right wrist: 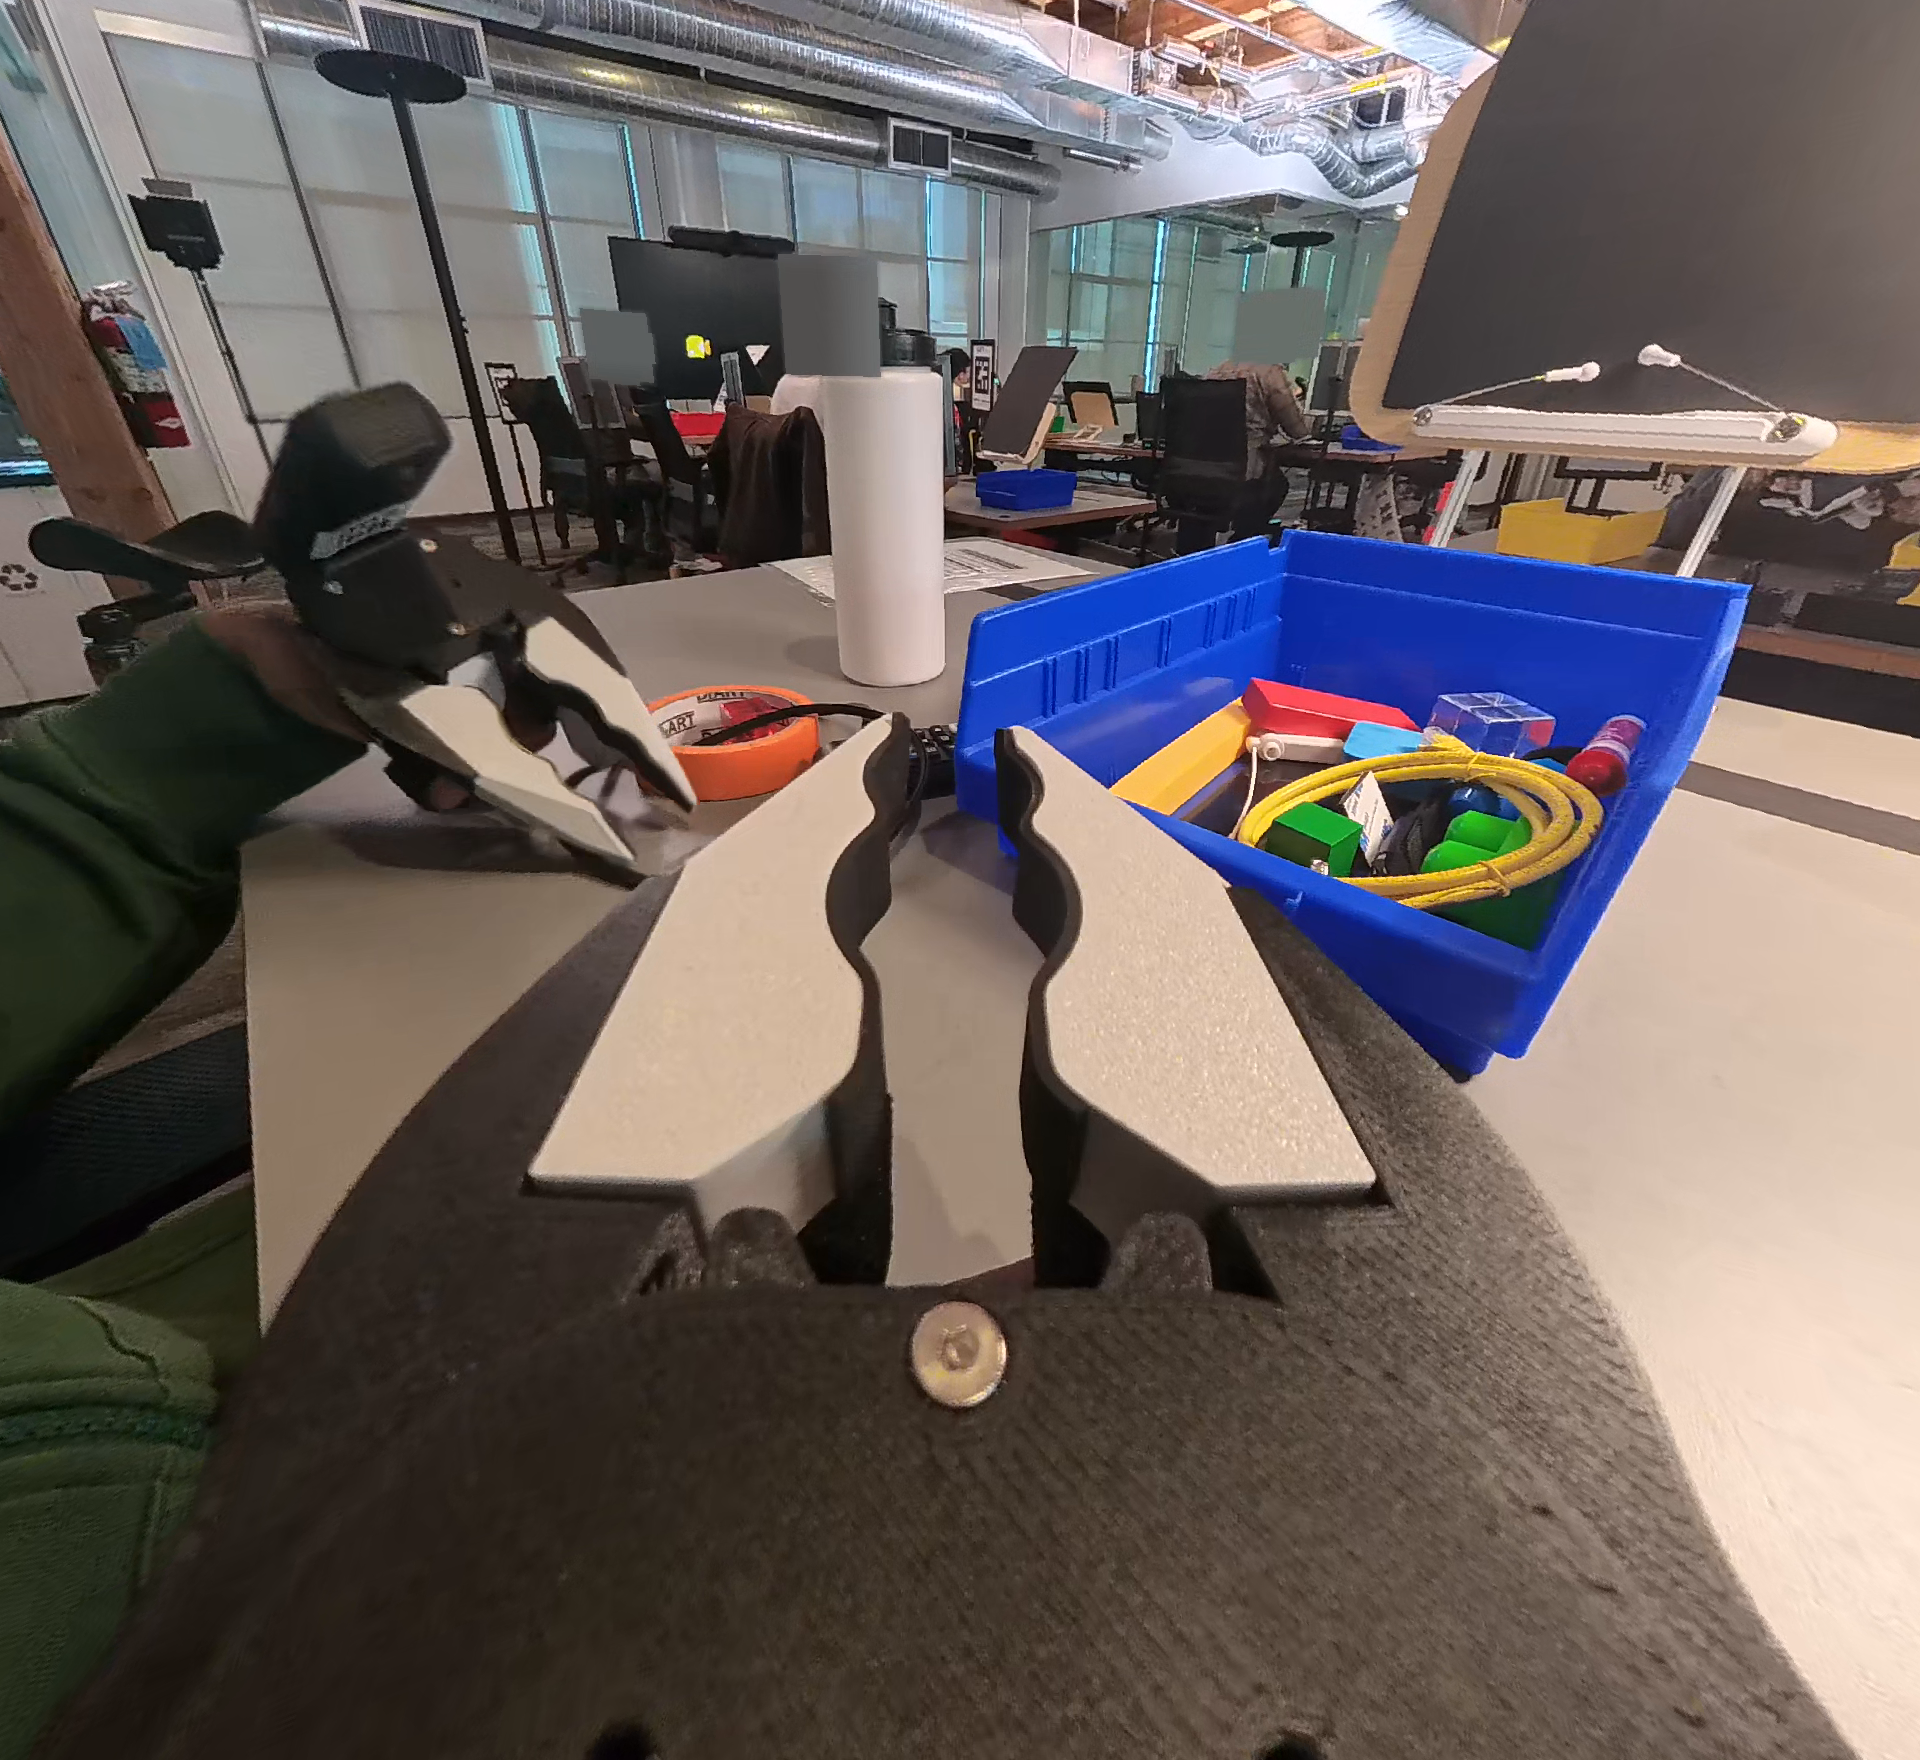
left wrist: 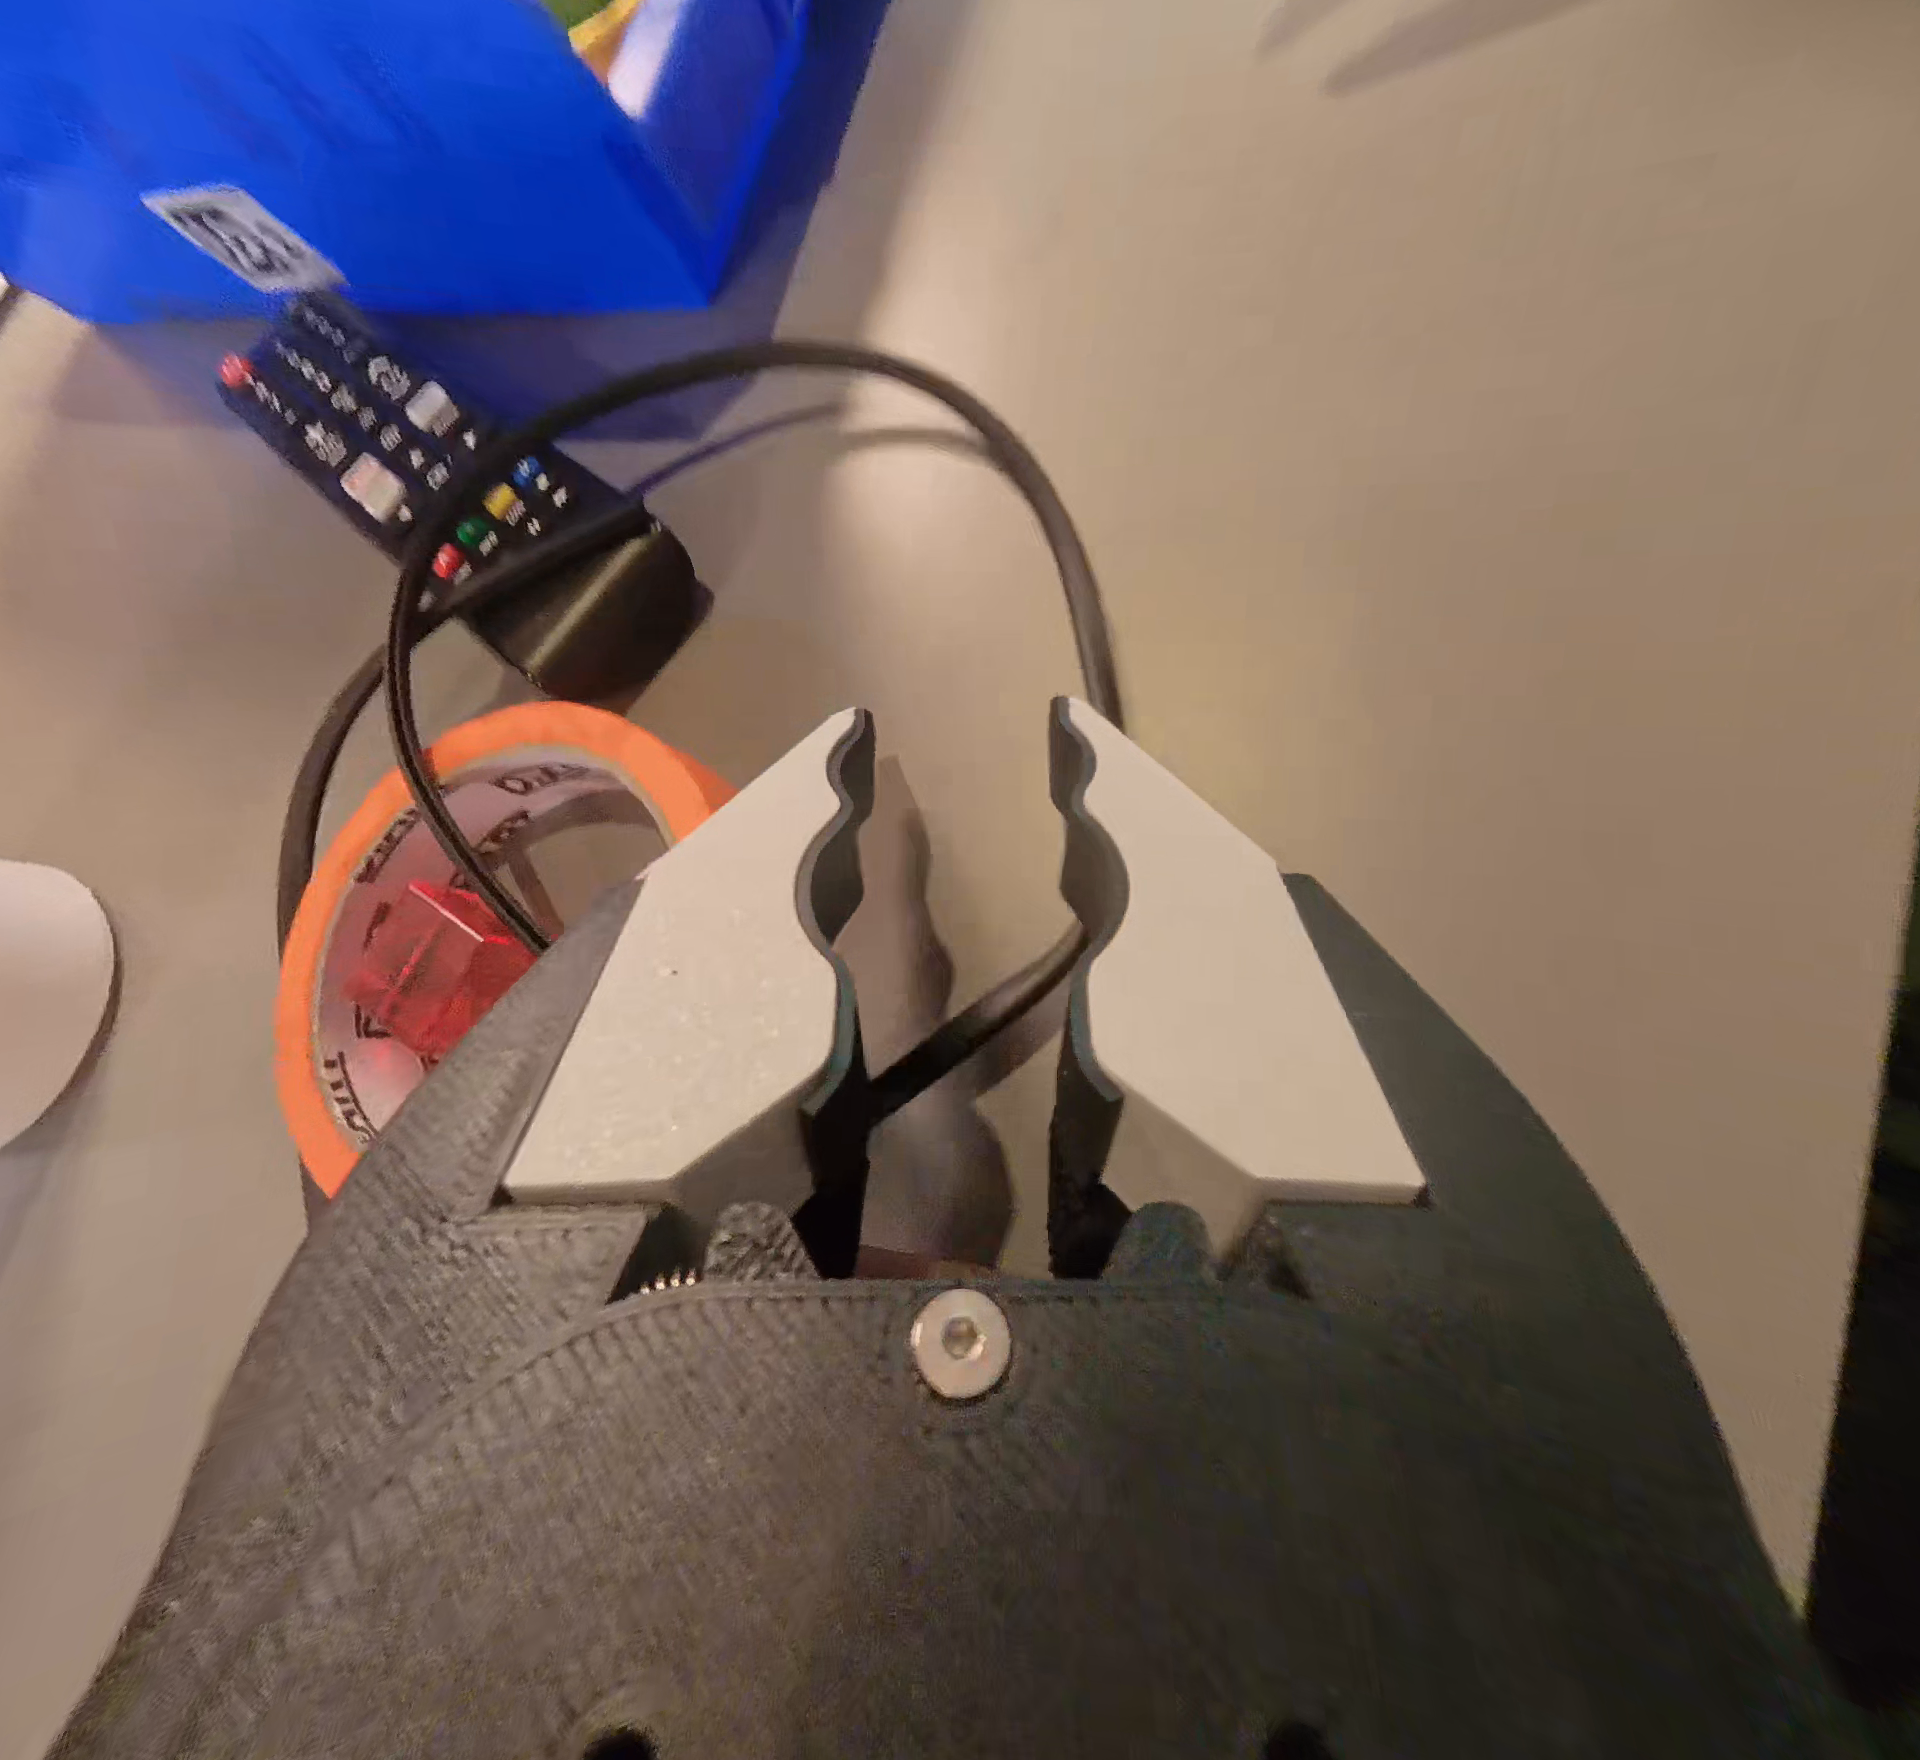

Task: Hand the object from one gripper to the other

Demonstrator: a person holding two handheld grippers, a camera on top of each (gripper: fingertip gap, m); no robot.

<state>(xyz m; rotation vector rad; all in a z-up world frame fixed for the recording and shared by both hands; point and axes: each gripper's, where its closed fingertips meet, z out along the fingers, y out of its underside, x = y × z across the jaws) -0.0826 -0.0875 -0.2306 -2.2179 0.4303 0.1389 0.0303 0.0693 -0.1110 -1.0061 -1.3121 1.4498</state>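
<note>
Cable (left wrist: pixel 1023 505) loops to 12 o'clock from left gripper (left wrist: pixel 961 723), strand between parted jaws, ungripped; right gripper (right wrist: pixel 940 739) agape, empty, farther.

Downward left view – level right view

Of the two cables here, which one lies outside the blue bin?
The black cable: it loops over the table past the remote. The yellow cable lies coiled inside the bin.

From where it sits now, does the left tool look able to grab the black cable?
Probably yes. The left tool is open, the black cable already passes between its fingers, and nothing blocks it; the tape roll sits just to its side.
</note>
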